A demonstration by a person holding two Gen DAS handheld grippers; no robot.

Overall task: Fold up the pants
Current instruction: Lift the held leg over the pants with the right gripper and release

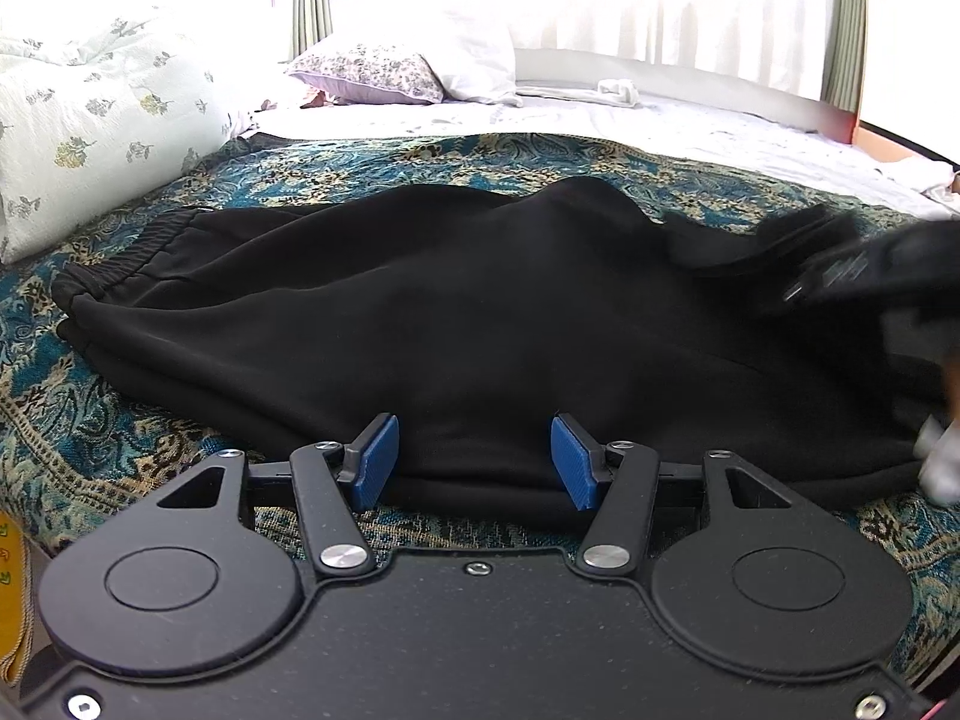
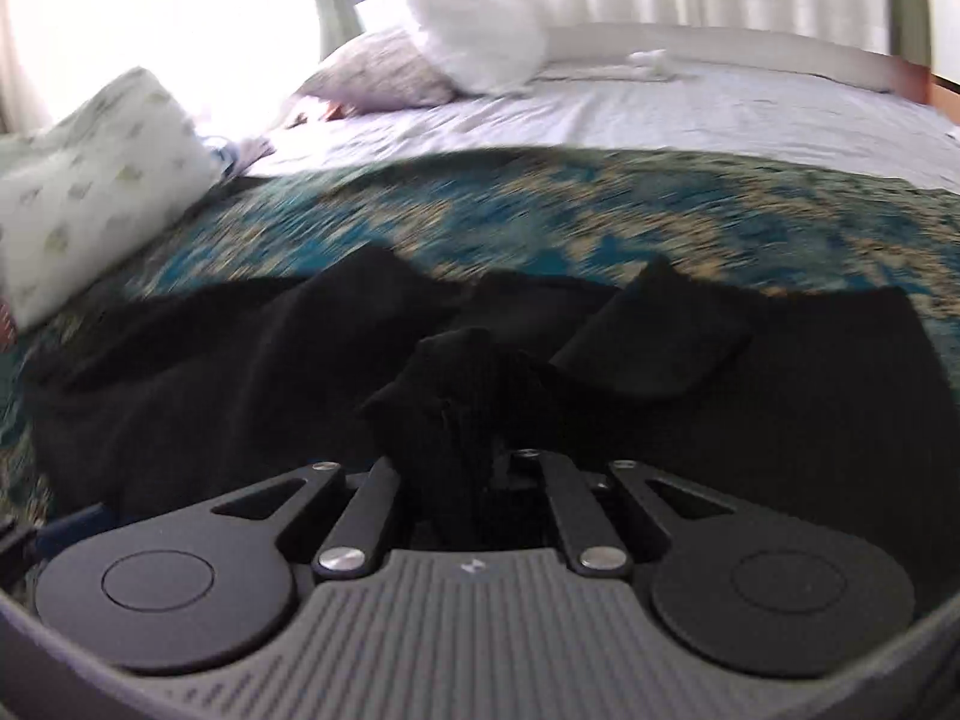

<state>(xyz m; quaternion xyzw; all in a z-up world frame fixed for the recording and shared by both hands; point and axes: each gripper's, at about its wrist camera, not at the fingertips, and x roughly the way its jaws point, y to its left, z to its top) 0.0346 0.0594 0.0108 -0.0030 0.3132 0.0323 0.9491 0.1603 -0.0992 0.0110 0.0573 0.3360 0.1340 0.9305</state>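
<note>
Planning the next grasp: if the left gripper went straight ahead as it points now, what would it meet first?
Probably the black pants: the open left gripper already brackets their near folded edge, though contact depth is unclear.

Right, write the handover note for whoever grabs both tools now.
Left tool: open, blue pads either side of the near edge of the pants, gripping nothing.
Right tool: shut on a bunch of pants fabric, lifted off the bedspread; its view is blurred, so it is moving.
Pants: lying across the bedspread, waistband to the left, apparently already doubled leg over leg.
Left: carry the held end over toward the waistband, lay it flat, smooth it.
</note>
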